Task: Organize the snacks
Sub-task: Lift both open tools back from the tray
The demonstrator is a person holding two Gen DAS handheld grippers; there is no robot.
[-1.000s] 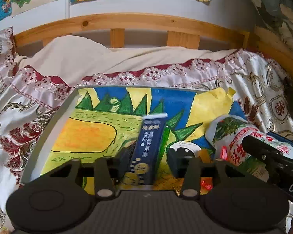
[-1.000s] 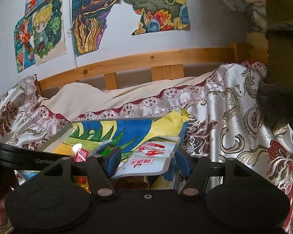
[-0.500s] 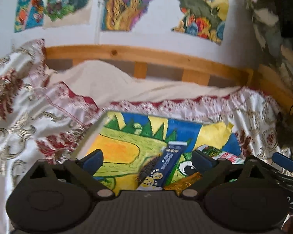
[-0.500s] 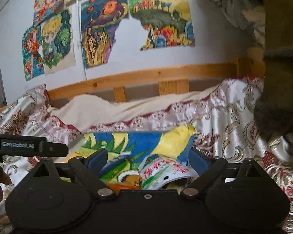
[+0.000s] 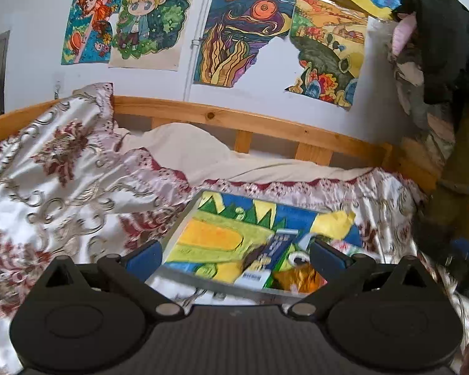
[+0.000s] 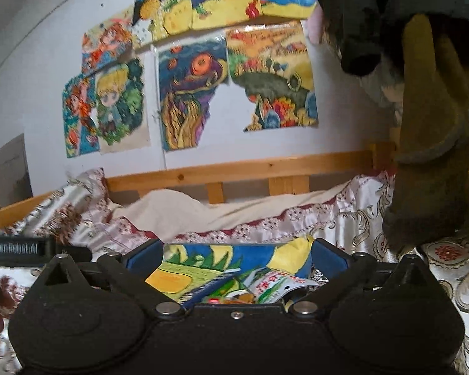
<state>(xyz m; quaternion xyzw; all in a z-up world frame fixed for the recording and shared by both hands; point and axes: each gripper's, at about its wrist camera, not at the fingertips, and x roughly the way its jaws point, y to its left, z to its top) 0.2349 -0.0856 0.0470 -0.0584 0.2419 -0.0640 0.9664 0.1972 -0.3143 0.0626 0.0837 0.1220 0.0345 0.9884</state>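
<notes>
A flat tray lined with a colourful drawing (image 5: 215, 237) lies on the bed, also in the right wrist view (image 6: 203, 262). On it lie a dark blue snack bar (image 5: 267, 257), a golden wrapped snack (image 5: 303, 276) and a white bag with red and green print (image 6: 278, 284). My left gripper (image 5: 236, 254) is open and empty, held above and behind the tray's near edge. My right gripper (image 6: 236, 253) is open and empty, raised above the tray.
A floral satin bedspread (image 5: 62, 187) covers the bed, with a cream sheet (image 5: 184, 150) behind. A wooden bed rail (image 5: 265, 125) runs along the wall with drawings (image 5: 244, 31). Dark hanging clothes (image 6: 428, 125) crowd the right side.
Both grippers let go of their snacks, opened wide and pulled up and back from the tray. The blue bar and the white bag now lie on the tray.
</notes>
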